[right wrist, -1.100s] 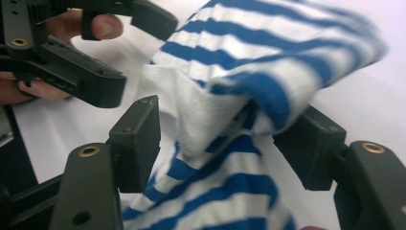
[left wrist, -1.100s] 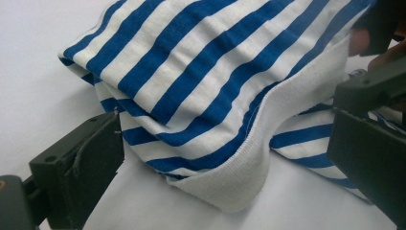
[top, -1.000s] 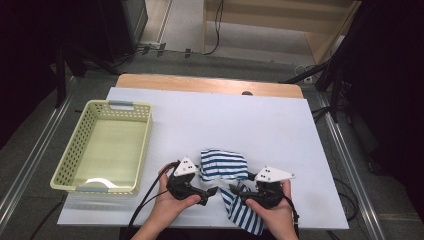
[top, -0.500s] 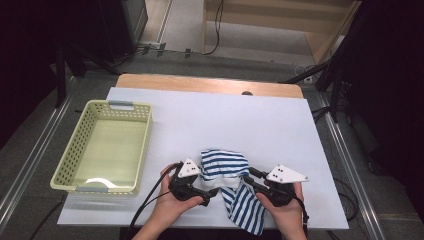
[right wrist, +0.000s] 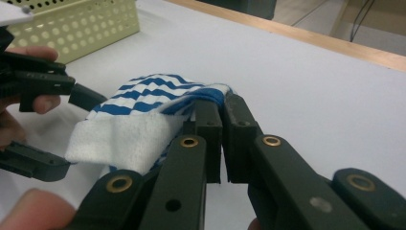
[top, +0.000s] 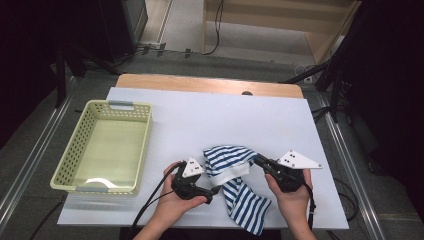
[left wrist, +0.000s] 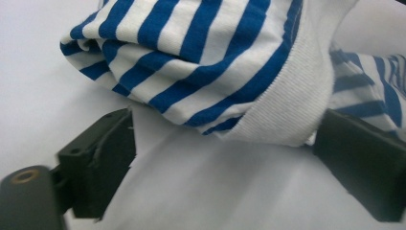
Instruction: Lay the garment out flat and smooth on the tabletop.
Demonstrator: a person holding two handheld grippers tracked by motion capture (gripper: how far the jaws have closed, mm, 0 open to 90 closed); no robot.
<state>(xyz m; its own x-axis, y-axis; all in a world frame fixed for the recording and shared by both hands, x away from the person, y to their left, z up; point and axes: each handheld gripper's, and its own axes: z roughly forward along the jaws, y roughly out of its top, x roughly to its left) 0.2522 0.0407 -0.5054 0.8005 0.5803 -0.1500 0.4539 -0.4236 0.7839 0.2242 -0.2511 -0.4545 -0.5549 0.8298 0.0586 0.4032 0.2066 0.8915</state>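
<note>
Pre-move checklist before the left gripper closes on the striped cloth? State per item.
1. Right gripper clamped on the striped cloth: ok, its jaws have just closed on a fold of the cloth's edge.
2. Left gripper jaws apart: ok; they have just been closing a little, with the white ribbed cuff between them but not pinched.
3. Cuff deep enough in the left gripper for a firm bite: cannot tell.
4. Cloth free of the basket: ok, it lies apart on the white table.
5. Basket ready to receive: ok, nothing inside.
6. Lower end of the cloth lifted off the table: not ok, it lies flat near the table's front edge.
</note>
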